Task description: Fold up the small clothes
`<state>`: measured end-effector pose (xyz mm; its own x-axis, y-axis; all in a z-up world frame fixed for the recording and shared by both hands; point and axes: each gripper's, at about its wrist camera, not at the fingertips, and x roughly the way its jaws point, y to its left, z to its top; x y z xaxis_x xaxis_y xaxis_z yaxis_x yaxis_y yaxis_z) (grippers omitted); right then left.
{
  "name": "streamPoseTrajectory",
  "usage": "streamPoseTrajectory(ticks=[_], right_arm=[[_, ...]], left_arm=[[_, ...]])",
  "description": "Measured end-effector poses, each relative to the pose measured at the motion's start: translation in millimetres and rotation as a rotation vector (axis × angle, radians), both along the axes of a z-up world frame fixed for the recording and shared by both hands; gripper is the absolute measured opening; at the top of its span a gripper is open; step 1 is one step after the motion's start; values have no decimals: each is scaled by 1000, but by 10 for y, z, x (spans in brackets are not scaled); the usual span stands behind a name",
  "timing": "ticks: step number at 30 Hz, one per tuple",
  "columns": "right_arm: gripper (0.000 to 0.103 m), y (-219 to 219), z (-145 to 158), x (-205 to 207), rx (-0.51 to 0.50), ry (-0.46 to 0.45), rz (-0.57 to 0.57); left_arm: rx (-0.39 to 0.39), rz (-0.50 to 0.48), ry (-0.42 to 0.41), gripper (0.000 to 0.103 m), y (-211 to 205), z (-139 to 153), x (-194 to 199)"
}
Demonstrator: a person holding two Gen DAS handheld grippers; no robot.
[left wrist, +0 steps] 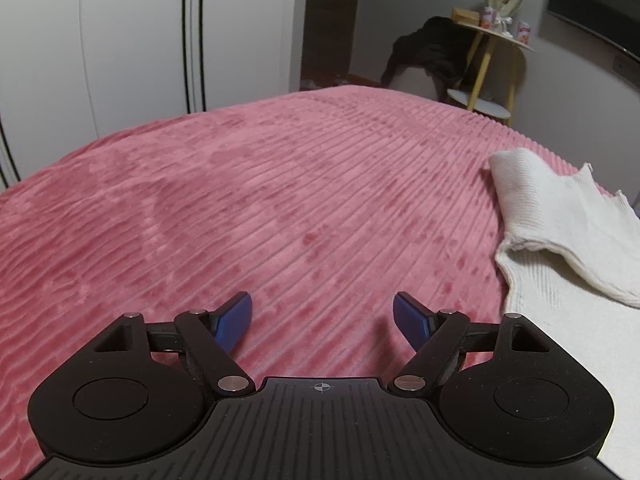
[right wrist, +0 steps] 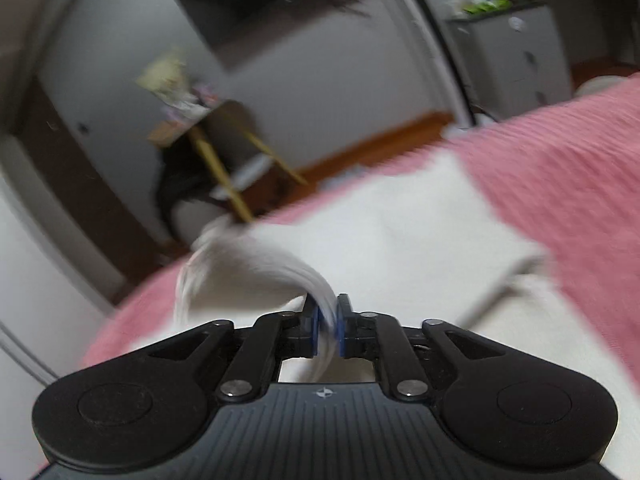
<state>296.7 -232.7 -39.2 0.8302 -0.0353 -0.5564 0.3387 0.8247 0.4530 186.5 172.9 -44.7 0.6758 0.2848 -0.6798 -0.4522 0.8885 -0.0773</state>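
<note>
Fabric of a white garment (right wrist: 400, 240) lay spread on the pink ribbed bedspread (right wrist: 560, 152), filling the middle of the right wrist view, and one flap of it rose from the cloth toward 10 o'clock, smeared by blur. That flap ran down between the blue pads (right wrist: 316, 332) of the right gripper (right wrist: 327, 330), whose jaws were clenched on it with only the thickness of the cloth between them. In the left wrist view the same white garment (left wrist: 560, 224) showed at 3 o'clock, a ribbed, partly folded edge lying on the bedspread (left wrist: 240, 200) with more white cloth below it at 4 o'clock. The left gripper (left wrist: 322, 316) stood with its jaws released and wide apart over bare pink cover, well clear of the garment; nothing lay between its blue fingertips (left wrist: 236, 316).

The step in hand appeared to be a fold: the right gripper carrying a pinched edge across the body of the garment. The next move probably called for laying that edge flat on the cloth, lined up with the far side, and only then letting go. The left gripper seemed free to come in from the side and pin or smooth the layer. Beyond the bed, at 1 o'clock in the left view, stood a small yellow-legged side table (left wrist: 492, 40) with dark cloth (left wrist: 432, 48) draped beside it.
</note>
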Motion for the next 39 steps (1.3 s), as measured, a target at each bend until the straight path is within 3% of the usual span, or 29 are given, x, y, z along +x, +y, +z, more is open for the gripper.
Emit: streamPoseTrajectory(ticks=[1, 9, 11, 12, 14, 18, 29, 33, 39], right_arm=[[21, -33, -32, 4, -32, 41, 6], [22, -168, -62, 29, 29, 20, 15], [16, -179, -88, 72, 30, 50, 17], [6, -182, -89, 83, 27, 53, 21], [6, -162, -26, 74, -30, 36, 23], [6, -68, 123, -34, -237, -26, 11], [6, -114, 54, 59, -377, 46, 44], [8, -219, -78, 181, -357, 146, 96], [23, -274, 209, -72, -365, 136, 83]], left_arm=[[-3, -4, 1, 83, -9, -1, 2], [20, -44, -15, 85, -122, 12, -13], [18, -46, -12, 85, -132, 3, -4], [18, -47, -12, 85, -133, 0, -2], [19, -44, -13, 85, -131, -3, 6], [18, -48, -9, 85, -142, -25, 16], [20, -62, -3, 85, -168, -42, 35], [26, -86, -3, 85, -217, -52, 44], [20, -119, -8, 85, -300, -45, 58]])
